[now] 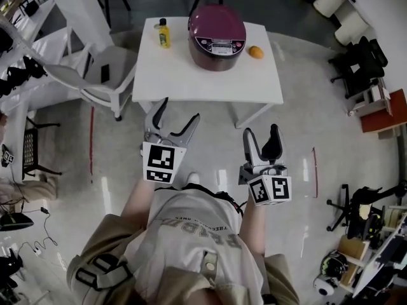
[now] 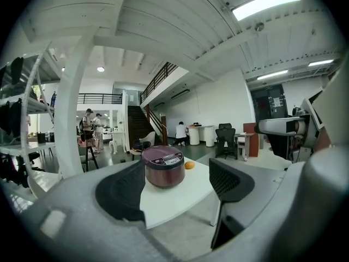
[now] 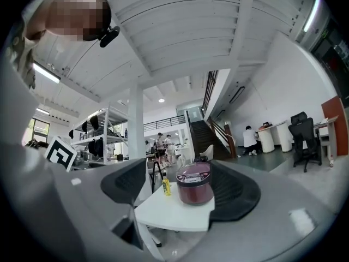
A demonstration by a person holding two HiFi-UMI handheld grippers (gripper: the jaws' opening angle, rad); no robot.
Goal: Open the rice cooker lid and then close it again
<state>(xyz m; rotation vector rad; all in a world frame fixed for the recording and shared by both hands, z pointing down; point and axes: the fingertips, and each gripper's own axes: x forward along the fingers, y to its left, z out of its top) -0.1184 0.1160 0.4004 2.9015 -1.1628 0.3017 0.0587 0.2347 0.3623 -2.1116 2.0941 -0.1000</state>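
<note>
Nearest the camera, the person's pale shirt (image 1: 191, 234) filled the bottom of the head view, with a gripper held out in front of each hand above the shiny floor (image 1: 216, 164). The left gripper (image 1: 180, 108) carried its marker cube (image 1: 159, 162) close to the body, and its jaws stood apart with nothing between the pads; its own view showed only the bench and cooker far off through the gap. The right gripper (image 1: 261, 130), with its cube (image 1: 270, 189), likewise had its jaws released and empty, pointing towards the bench. Both grippers were well short of the white bench (image 1: 191, 81), whose near edge lay just beyond their tips in the head view. On the far half of the bench sat the dark red rice cooker (image 1: 217, 37), its lid down and its control panel facing the person. A small yellow bottle (image 1: 164, 33) stood upright to the cooker's left, and an orange (image 1: 255, 52) lay to its right, both apart from it. A white chair (image 1: 102, 75) stood just beside the bench's left end. Farther off, the left gripper view showed a staircase (image 2: 143, 125), two people standing (image 2: 92, 130) and another person crouched by a white counter (image 2: 181, 131).
</note>
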